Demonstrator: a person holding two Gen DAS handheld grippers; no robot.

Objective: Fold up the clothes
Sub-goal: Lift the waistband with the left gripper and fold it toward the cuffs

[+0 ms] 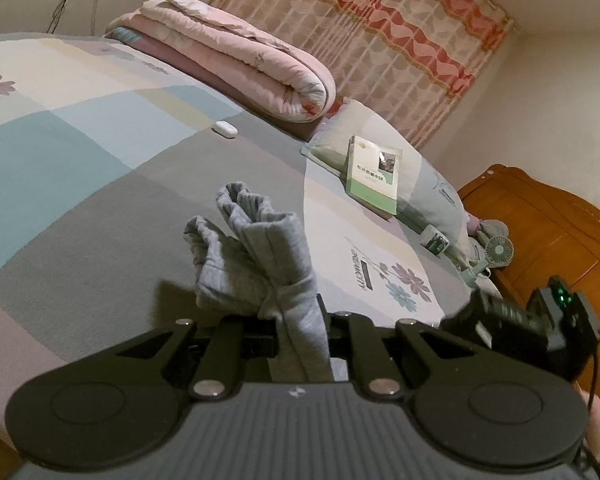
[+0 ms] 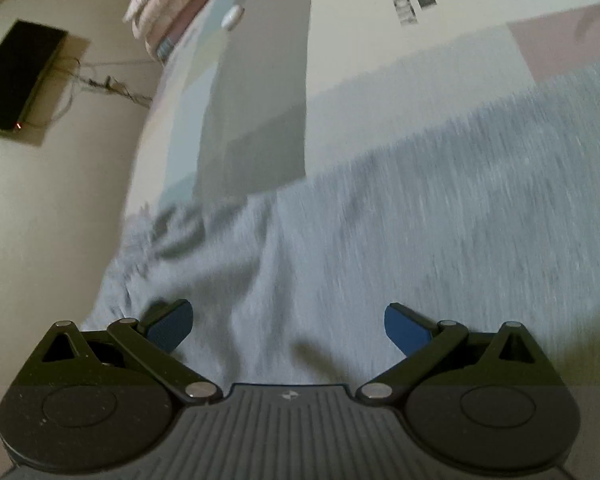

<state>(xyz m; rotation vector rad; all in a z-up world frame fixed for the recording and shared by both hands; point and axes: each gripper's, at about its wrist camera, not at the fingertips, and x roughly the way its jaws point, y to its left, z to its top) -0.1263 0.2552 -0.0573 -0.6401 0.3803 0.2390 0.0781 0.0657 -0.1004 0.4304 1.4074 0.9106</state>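
Observation:
A grey knit garment [image 1: 260,264] bunches up from my left gripper [image 1: 300,332], which is shut on a fold of it above the patchwork bedsheet [image 1: 100,120]. In the right wrist view the same grey garment [image 2: 420,232] lies spread flat over the bed. My right gripper [image 2: 288,326] hovers just above it, open, with its blue pads [image 2: 404,330] wide apart and nothing pinched between them. That view is blurred by motion. My right gripper's black body [image 1: 532,324] shows at the right edge of the left wrist view.
A rolled pink quilt [image 1: 236,60] lies at the bed's far side. A green book [image 1: 374,174] rests on a pillow [image 1: 428,184], near a small fan [image 1: 498,252] and a wooden headboard [image 1: 548,224]. A white case [image 1: 225,128] sits on the sheet. A dark box [image 2: 20,76] hangs on the wall.

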